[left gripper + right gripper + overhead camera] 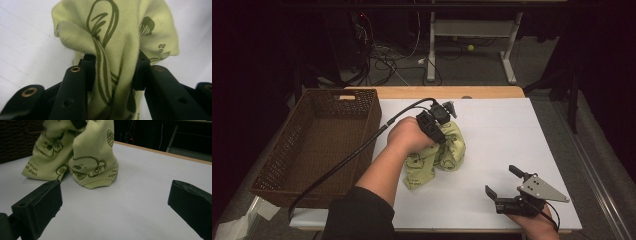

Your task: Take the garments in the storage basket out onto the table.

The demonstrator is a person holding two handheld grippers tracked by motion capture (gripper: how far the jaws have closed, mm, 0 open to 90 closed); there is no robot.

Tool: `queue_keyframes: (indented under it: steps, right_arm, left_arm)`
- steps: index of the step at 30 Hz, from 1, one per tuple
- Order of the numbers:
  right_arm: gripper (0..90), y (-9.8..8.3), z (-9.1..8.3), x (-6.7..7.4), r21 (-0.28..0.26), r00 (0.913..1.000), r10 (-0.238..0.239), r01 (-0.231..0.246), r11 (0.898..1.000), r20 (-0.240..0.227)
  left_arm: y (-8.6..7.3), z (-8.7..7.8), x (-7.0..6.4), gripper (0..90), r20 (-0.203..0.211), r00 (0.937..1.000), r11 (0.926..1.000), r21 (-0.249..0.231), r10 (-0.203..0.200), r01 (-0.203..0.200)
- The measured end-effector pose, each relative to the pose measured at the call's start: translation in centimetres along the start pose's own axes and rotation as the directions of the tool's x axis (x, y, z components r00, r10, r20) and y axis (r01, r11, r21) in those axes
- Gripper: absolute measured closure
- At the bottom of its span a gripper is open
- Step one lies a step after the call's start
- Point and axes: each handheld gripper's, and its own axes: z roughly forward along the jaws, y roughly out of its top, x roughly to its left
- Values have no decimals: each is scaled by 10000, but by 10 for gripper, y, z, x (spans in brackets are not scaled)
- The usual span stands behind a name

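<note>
Green cloth [117,37]: bunched on bench [512,150], clamped between left claw [113,72] jaws. Right claw [504,181]: jaws apart, near, not touching.

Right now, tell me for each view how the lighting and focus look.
High view: table sheet bright, room behind dark, slightly soft overall. Left gripper view: green cloth fairly sharp between the jaws, the near jaw bodies blurred, no glare. Right gripper view: right gripper pads close and soft, the cloth's printed hem clearer, wicker basket dim at upper left.
</note>
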Motion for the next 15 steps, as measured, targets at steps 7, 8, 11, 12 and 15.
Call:
queue_keyframes:
  steps: [7,8,11,12,15]
  right_arm:
    - [0,0,0,0,-57,10000,69,-69,10000,54]
    - [0,0,1,0,-152,10000,12,-13,9999,-81]
    - [1,-1,2,0,-72,9999,-19,18,10000,-156]
    - [0,0,2,0,-94,9999,-9,8,10000,-115]
    - [0,-1,2,1,-110,9998,-106,103,9999,-191]
  left_arm:
    - [-3,23,0,614,248,9996,9997,201,-116,111]
    - [-3,27,0,614,264,9996,9997,214,-133,127]
    - [-4,38,-1,613,239,9995,9993,322,-185,178]
    - [-5,46,-2,593,370,9990,9991,369,-239,225]
    - [-6,53,-3,584,501,9983,9992,282,-306,292]
